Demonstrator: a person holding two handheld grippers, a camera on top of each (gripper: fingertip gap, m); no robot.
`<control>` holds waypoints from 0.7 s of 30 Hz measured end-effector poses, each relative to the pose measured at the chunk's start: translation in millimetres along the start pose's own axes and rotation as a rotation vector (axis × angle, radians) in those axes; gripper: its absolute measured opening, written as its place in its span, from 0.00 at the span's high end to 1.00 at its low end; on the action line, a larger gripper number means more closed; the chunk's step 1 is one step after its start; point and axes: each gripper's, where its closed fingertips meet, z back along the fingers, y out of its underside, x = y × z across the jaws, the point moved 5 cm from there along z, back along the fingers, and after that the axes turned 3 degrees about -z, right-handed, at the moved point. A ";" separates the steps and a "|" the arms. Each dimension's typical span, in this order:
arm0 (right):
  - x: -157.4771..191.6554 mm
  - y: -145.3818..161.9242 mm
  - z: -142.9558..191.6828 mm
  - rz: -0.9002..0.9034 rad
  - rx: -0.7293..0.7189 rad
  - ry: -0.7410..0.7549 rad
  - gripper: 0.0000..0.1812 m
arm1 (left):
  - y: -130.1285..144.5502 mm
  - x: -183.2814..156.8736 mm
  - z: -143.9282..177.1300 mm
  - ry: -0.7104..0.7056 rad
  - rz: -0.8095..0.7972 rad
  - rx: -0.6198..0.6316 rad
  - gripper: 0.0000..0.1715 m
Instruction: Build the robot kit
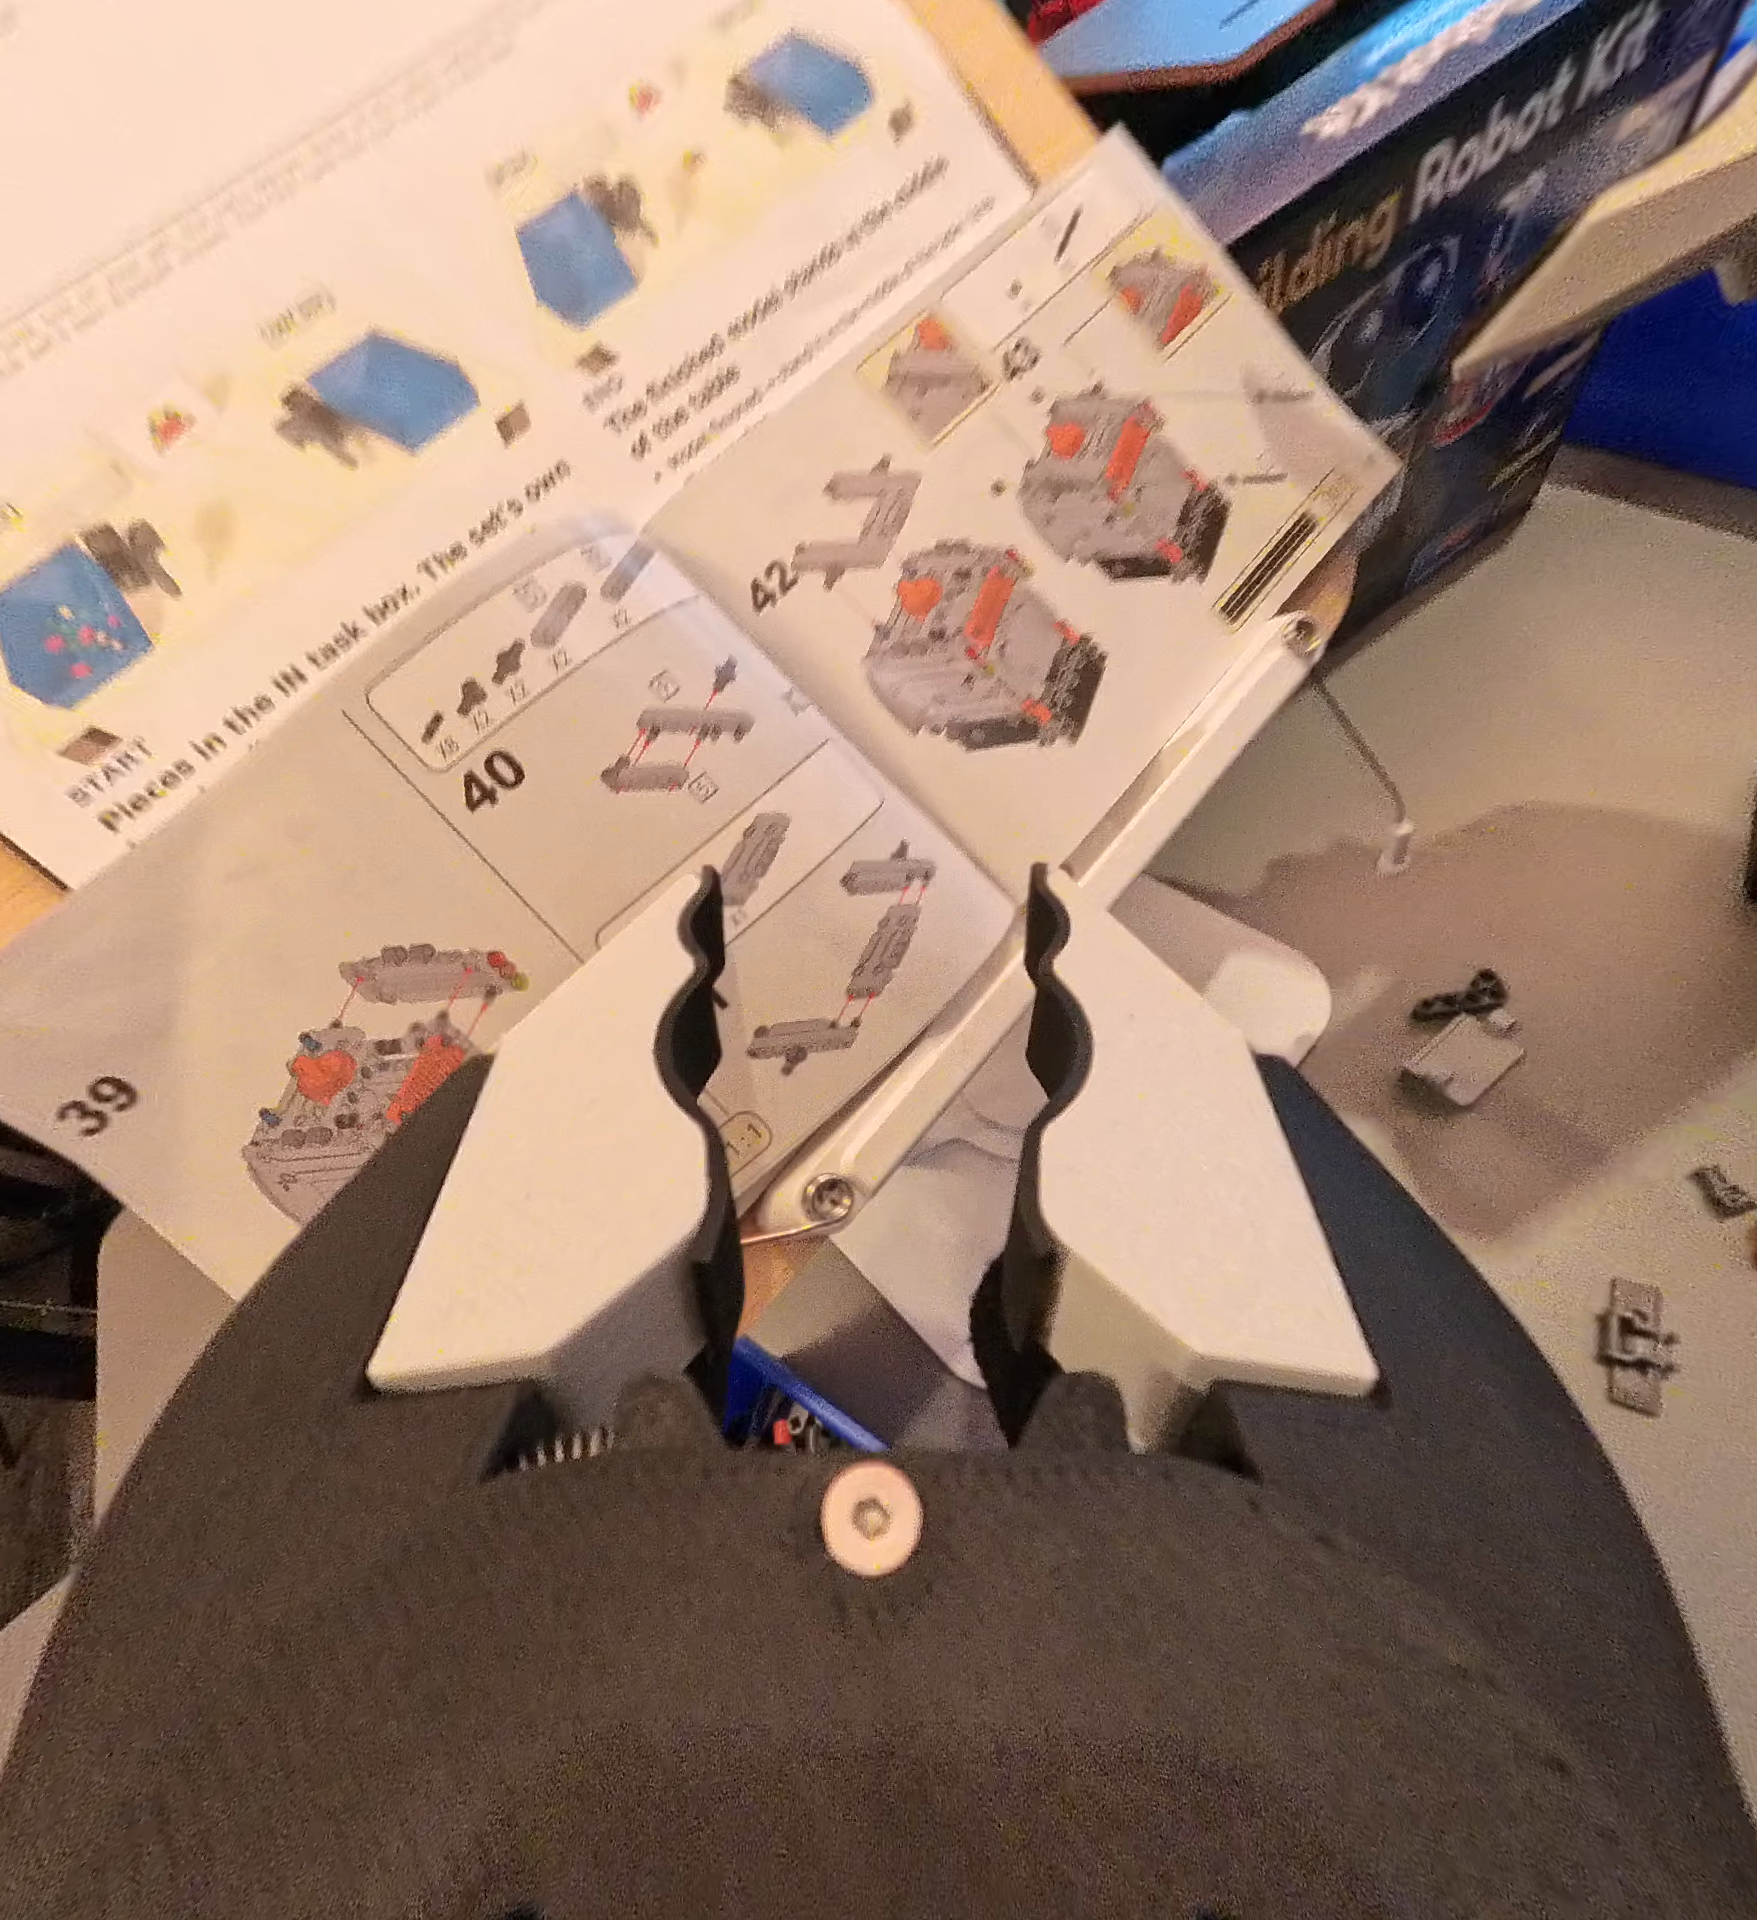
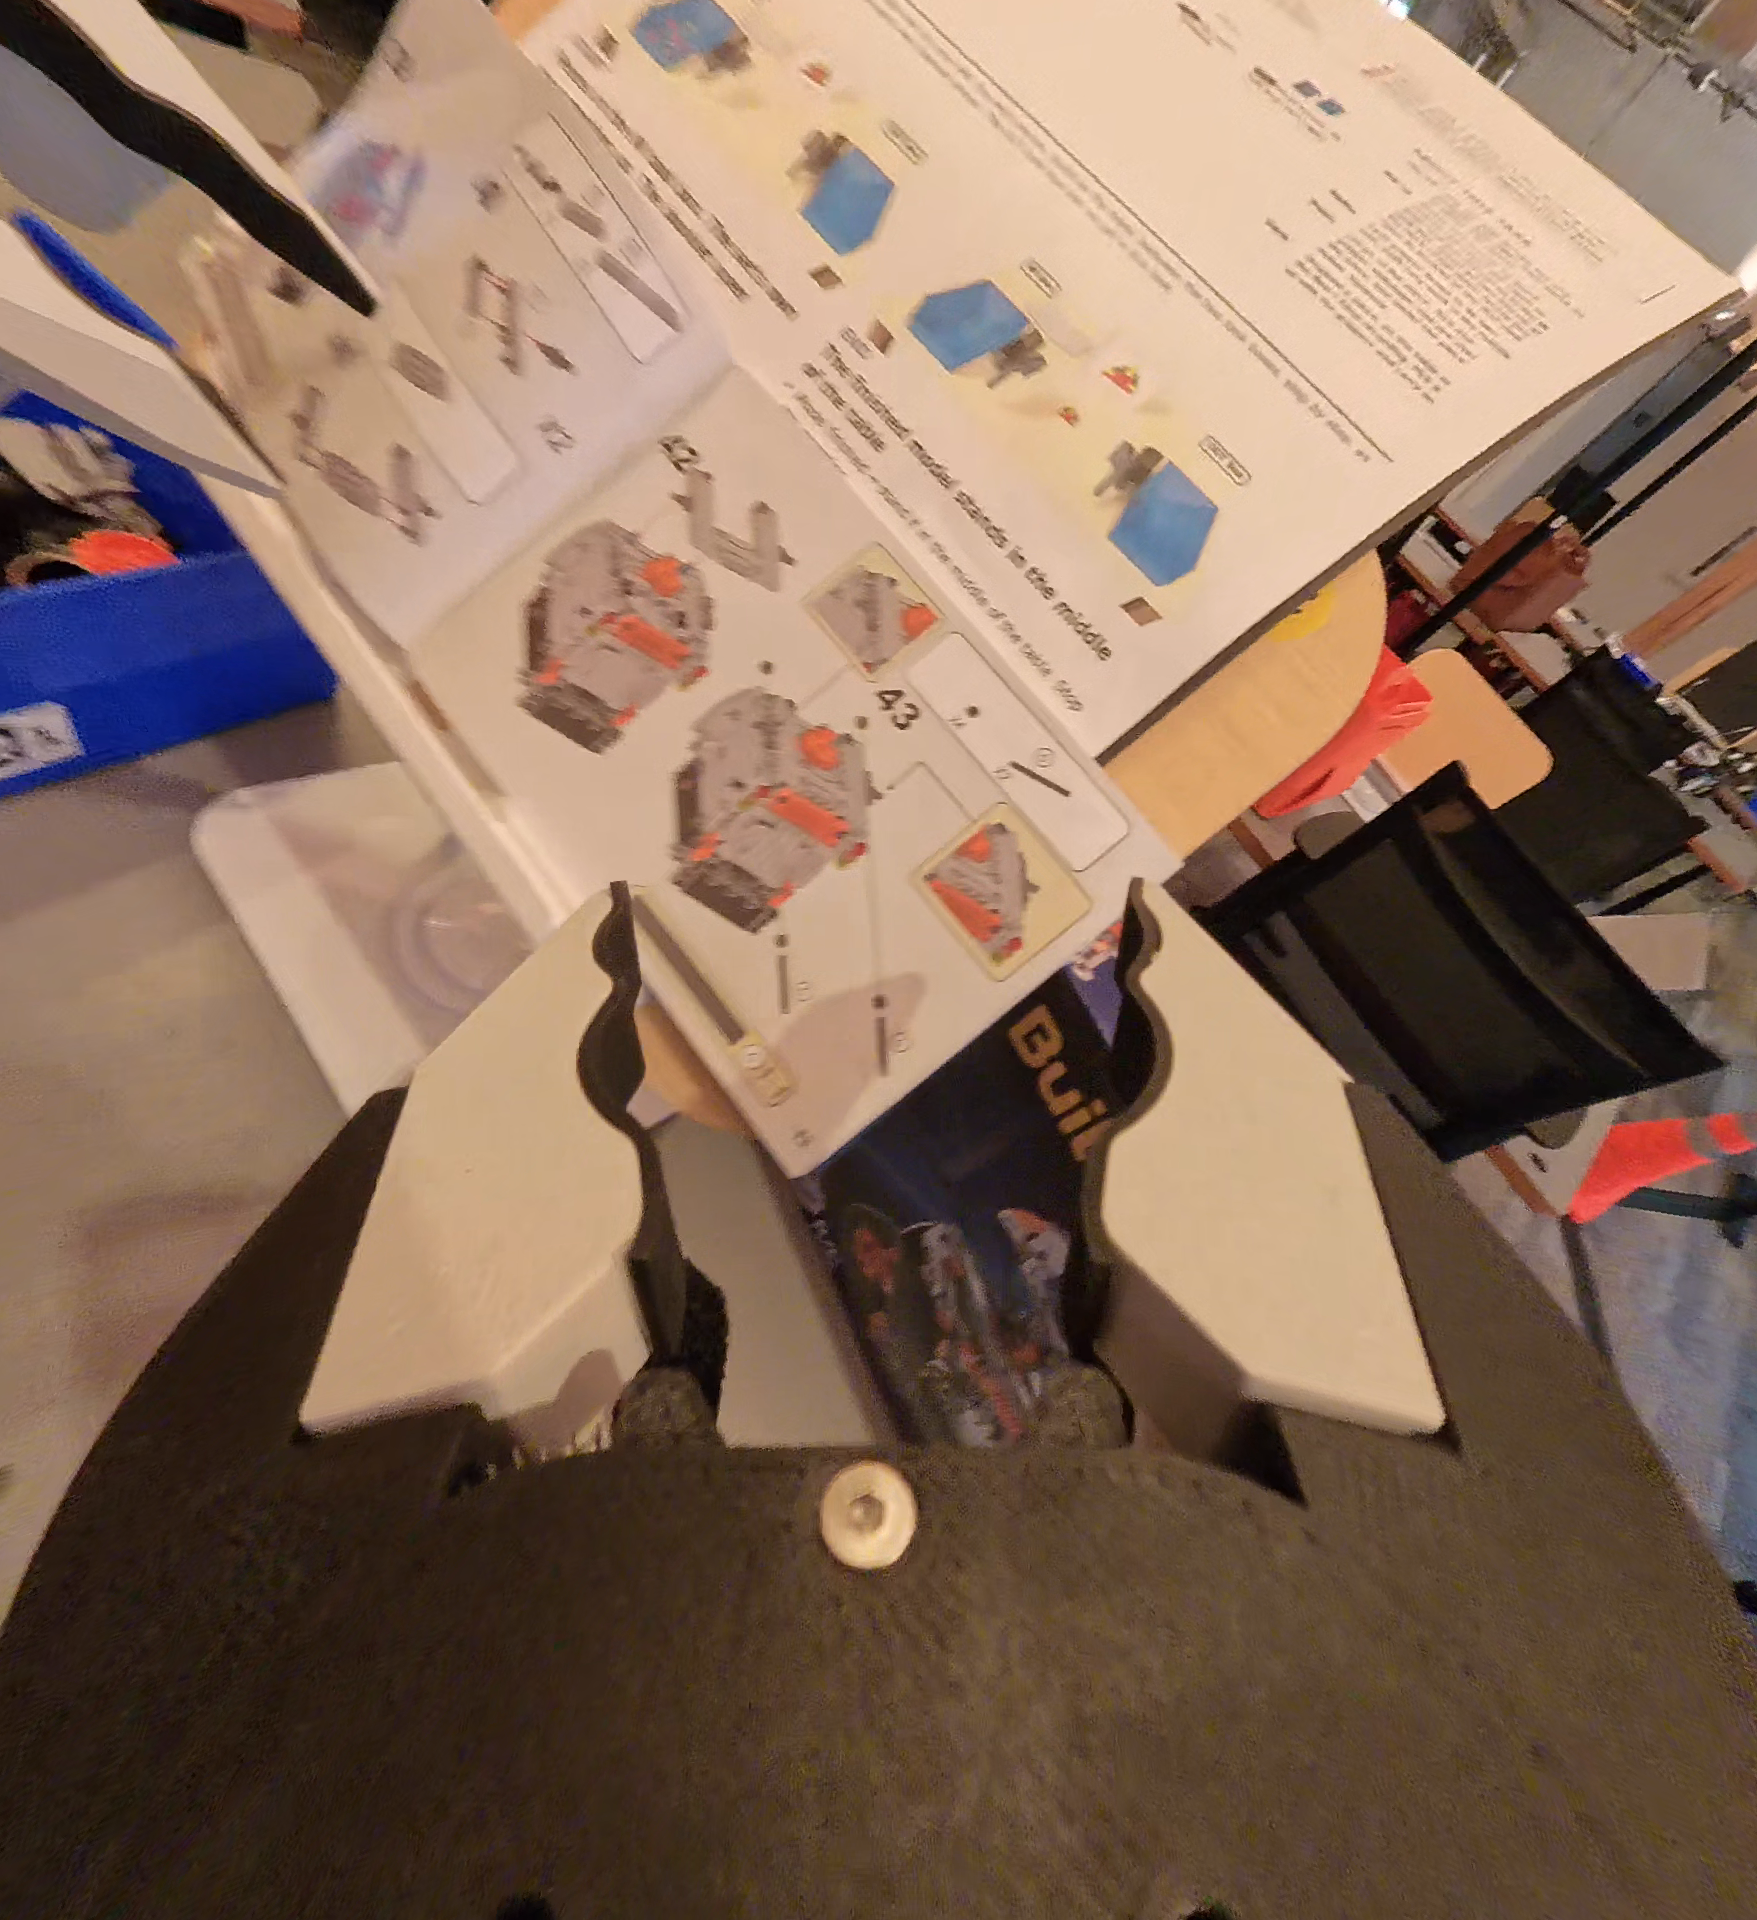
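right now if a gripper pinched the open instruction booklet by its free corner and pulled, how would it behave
The instruction booklet looks like thin printed paper, so it would probably flex and droop rather than lift flat. Its glossy pages may slip between the fingers. It leans on a white stand, so a tug would likely slide it off or nudge the stand. Both the right gripper and left gripper are open.

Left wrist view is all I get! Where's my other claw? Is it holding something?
Observer: The right claw is open and empty. The booklet corner shows between its fingers.
Operator: Are there more pieces somewhere?
Observer: Yes, a blue bin left of the booklet holds orange and grey pieces.
Operator: What's past the table?
Observer: An orange cone lying beside a black chair.
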 end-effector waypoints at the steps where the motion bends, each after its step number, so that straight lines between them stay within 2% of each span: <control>1: -4.5 2.1 -6.9 0.022 0.008 0.009 0.48 | 5.1 2.4 -3.7 0.005 -0.002 0.015 0.67; 7: -13.3 9.1 -37.7 0.095 0.066 0.009 0.46 | 25.4 5.7 -13.9 0.005 0.034 0.028 0.65; 12: -11.9 16.0 -49.1 0.132 0.105 0.013 0.48 | 28.7 6.4 -14.4 0.014 0.060 -0.001 0.66; 16: -5.0 15.4 -50.5 0.152 0.107 0.005 0.56 | 30.7 5.3 -14.7 0.012 0.046 -0.004 0.67; 19: -7.7 13.0 -49.2 0.143 0.097 0.023 0.58 | 31.1 4.0 -15.1 0.017 0.053 -0.012 0.67; 21: -10.0 8.9 -47.9 0.150 0.075 0.039 0.50 | 31.4 4.0 -14.3 0.015 0.052 -0.013 0.69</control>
